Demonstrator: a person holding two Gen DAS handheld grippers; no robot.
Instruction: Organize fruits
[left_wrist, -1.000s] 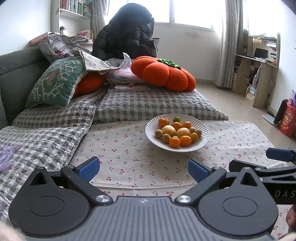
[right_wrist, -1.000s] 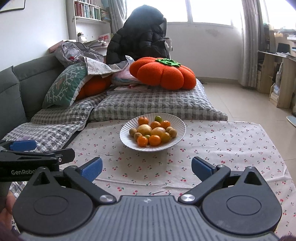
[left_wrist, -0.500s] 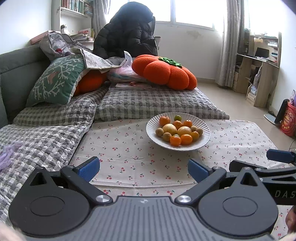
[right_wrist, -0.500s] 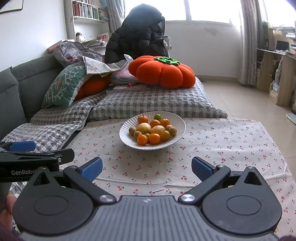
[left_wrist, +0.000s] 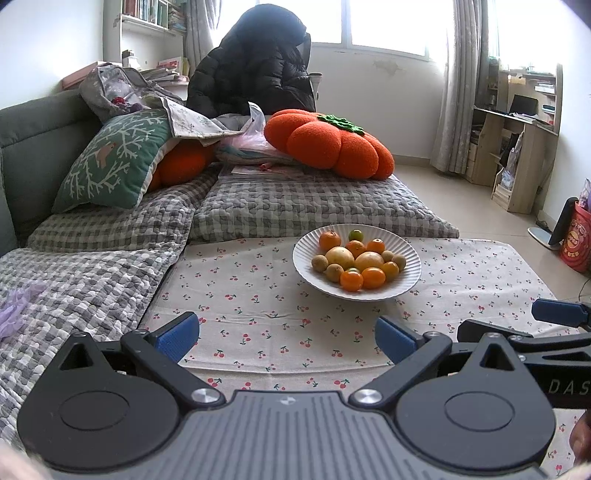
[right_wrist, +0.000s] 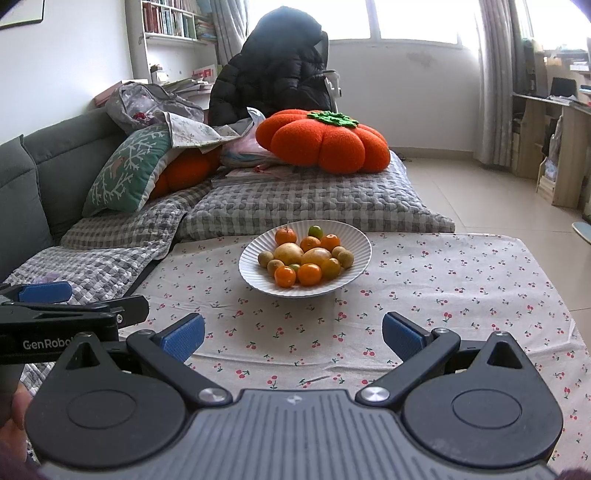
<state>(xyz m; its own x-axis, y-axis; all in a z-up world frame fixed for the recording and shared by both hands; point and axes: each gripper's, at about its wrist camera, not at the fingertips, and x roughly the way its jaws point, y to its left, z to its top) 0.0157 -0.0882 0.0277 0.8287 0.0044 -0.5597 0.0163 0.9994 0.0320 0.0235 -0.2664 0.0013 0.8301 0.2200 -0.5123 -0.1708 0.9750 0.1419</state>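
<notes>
A white ribbed plate (left_wrist: 408, 280) (right_wrist: 255, 282) stands on a cherry-print tablecloth (left_wrist: 258, 295) (right_wrist: 424, 288). It holds several fruits: small oranges (left_wrist: 351, 280) (right_wrist: 309, 274), yellow lemons (left_wrist: 340, 257) (right_wrist: 288, 253), brownish kiwis (left_wrist: 320, 263) (right_wrist: 265, 257) and a green one (left_wrist: 355, 235) (right_wrist: 316, 231) at the back. My left gripper (left_wrist: 287, 338) is open above the cloth's near edge, well short of the plate, with nothing between its blue pads. My right gripper (right_wrist: 293, 332) is open too, empty, the same distance back.
A grey checked sofa cover (left_wrist: 92, 266) lies left of the table. Behind the plate sit a grey cushion (left_wrist: 314, 206), an orange pumpkin pillow (left_wrist: 332, 144) and a green pillow (left_wrist: 110, 162). A wooden shelf (left_wrist: 517, 147) and a red bag (left_wrist: 576, 240) are at the right.
Both views have shifted slightly, so the plate sits a touch higher in the frames than one second ago. Both grippers stay open and empty.
</notes>
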